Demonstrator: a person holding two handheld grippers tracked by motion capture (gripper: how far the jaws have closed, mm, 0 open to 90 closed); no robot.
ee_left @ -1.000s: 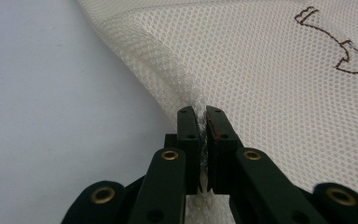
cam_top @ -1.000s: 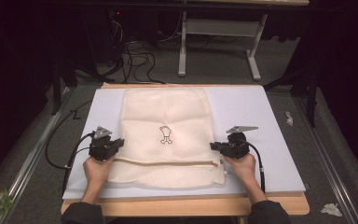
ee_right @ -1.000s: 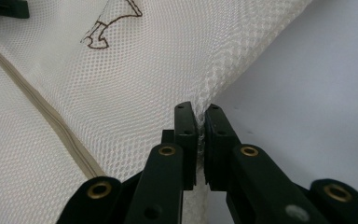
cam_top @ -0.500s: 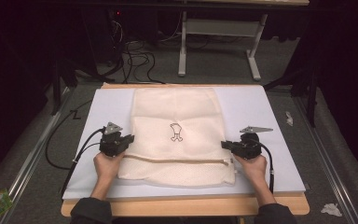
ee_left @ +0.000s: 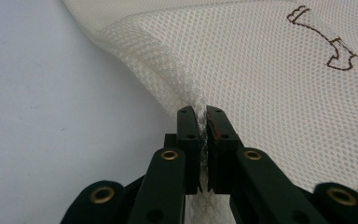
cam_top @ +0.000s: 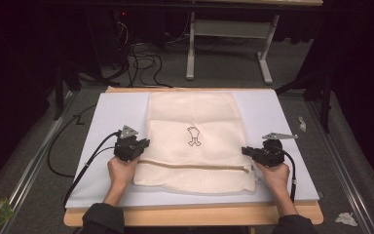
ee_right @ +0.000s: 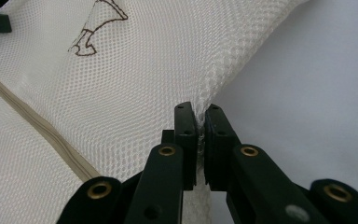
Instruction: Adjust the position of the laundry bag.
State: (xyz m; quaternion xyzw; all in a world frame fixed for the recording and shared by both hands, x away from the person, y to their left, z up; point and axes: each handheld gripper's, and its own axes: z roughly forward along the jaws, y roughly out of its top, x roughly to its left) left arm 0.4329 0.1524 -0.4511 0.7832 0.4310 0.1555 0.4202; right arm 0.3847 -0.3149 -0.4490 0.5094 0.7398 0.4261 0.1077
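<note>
High view: the mesh bag [cam_top: 195, 141] is lying lengthwise away from the person on the tabletop [cam_top: 107, 117], left tongs [cam_top: 143, 144] and right tongs [cam_top: 246, 151] each pinching an opposite side edge, equally near.

this looks like a lab or a test room, not a home. the wooden table [cam_top: 190, 215] carries a plain white board [cam_top: 112, 114] as work surface. behind it loose black cables [cam_top: 141, 61] lie on a grey carpet floor (rather dark there), beside the white metal legs of a desk [cam_top: 224, 44].
</note>
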